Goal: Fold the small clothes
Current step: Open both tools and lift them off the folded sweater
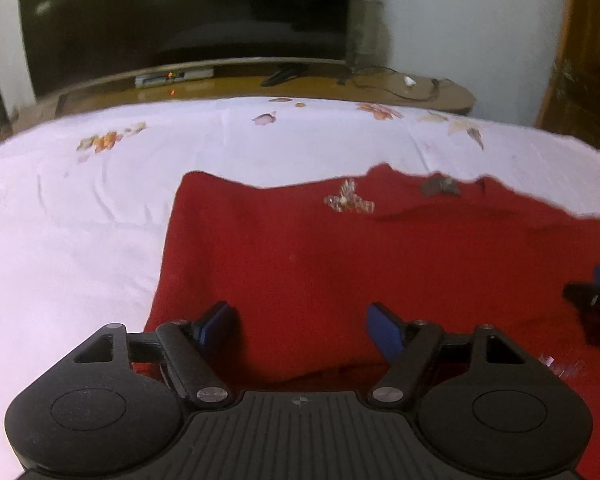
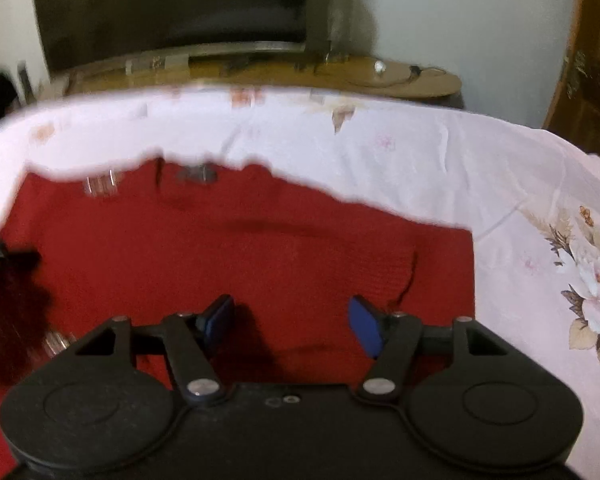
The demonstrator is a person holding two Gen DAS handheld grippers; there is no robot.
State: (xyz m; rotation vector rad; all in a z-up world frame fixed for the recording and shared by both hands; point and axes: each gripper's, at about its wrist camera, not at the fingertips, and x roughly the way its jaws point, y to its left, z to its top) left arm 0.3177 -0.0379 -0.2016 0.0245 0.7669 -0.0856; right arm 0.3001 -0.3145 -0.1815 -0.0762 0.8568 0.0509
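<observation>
A small red garment [image 1: 340, 264] lies spread flat on a white floral bedsheet [image 1: 80, 220]. It has silvery ornaments [image 1: 350, 200] near its far edge. My left gripper [image 1: 302, 330] is open and empty, low over the garment's near left part. My right gripper [image 2: 292, 324] is open and empty over the garment's near right part [image 2: 240, 256], close to its right edge. The right gripper's tip shows at the right edge of the left wrist view [image 1: 598, 292]. The left gripper's tip shows at the left edge of the right wrist view [image 2: 4, 256].
The bedsheet [image 2: 520, 240] reaches well past the garment on the left, right and far sides. Beyond the bed stands a low wooden TV unit [image 1: 260, 84] with a large dark television [image 1: 180, 16]. A wooden door [image 1: 588, 48] is at the right.
</observation>
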